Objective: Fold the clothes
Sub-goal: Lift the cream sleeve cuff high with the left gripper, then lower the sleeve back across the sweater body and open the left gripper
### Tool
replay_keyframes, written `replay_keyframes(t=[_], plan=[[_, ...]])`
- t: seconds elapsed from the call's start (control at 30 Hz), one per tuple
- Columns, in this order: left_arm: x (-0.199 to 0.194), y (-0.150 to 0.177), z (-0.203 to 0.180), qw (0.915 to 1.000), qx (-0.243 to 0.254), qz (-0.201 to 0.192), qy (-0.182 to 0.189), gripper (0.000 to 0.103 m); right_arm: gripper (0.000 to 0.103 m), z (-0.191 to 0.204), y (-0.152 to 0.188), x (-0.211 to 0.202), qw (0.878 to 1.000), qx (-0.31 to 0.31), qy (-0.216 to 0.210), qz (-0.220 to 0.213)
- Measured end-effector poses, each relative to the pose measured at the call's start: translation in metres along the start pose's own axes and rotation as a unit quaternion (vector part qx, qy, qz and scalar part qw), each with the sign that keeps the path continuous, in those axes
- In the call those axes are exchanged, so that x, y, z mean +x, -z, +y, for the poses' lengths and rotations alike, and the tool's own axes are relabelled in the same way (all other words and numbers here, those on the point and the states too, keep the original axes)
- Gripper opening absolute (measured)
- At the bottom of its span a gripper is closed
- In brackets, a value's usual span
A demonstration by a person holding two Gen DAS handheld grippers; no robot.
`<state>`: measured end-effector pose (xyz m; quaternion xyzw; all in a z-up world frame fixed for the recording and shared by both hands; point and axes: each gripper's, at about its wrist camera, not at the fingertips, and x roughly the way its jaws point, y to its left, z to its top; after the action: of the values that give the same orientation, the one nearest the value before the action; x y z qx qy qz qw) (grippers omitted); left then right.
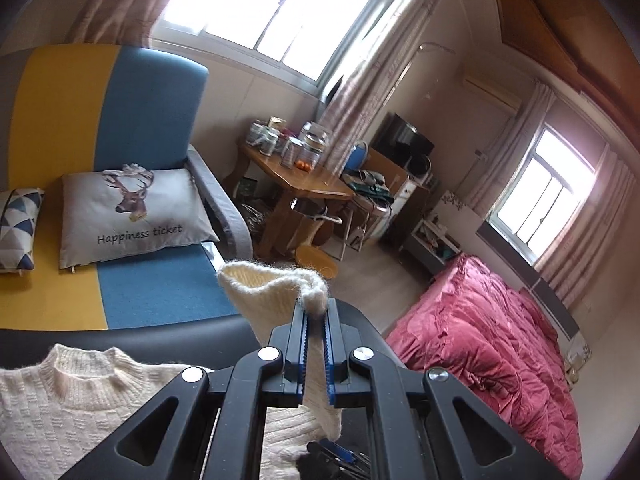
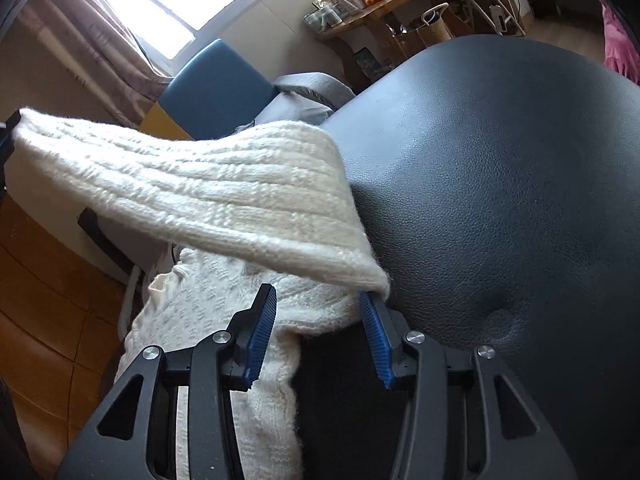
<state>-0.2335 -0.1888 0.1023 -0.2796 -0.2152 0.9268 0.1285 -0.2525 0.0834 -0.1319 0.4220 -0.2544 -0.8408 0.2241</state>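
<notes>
Item: 1 cream knit sweater, lying on black leather-look surface. Collar up at 9 o'clock of left wrist view; body spreads twd lower edge. 1 sleeve lifted off the body — ribbed cuff raised above the surface.

Left gripper: 1, jaws closed on the sleeve cuff, knit pinched between blue ribbed pads, fabric running down through the gap.

Right gripper: 1, jaws apart, not pinching. Right blue pad touches underside of the raised sleeve edge; left pad sits over the sweater body, apart from the sleeve. Sleeve stretches away twd 10 o'clock in right wrist view.

Surroundings, left wrist view:
- 1 sofa, blue/yellow panels, 10 o'clock
- 2 cushions: 1 deer print, 1 triangle print at 9 o'clock
- 1 wooden table w/ several jars, 12 o'clock; exact jar count unclear
- 1 red quilt, 3–4 o'clock
- 2 windows, curtained, 12 and 2 o'clock
</notes>
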Motion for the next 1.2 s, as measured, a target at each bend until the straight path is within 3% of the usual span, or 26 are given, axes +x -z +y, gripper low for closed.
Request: replay_keyframes(t=[0.33,0.77,1.2], plan=[[-0.068,0.026,0.054,0.998,-0.012,-0.056,-0.026,0.006,0.047,0.03,-0.007,0.003,0.999,-0.033,-0.004,-0.006],[-0.095,0.08,0.159,0.9918,-0.076,-0.023,-0.1,0.006,0.047,0.063,0.009,0.023,0.997,-0.07,0.003,0.026],[-0.087,0.162,0.245,0.9746,-0.142,0.049,-0.167,0.006,0.047,0.076,0.028,0.04,0.993,-0.1,0.022,0.057]])
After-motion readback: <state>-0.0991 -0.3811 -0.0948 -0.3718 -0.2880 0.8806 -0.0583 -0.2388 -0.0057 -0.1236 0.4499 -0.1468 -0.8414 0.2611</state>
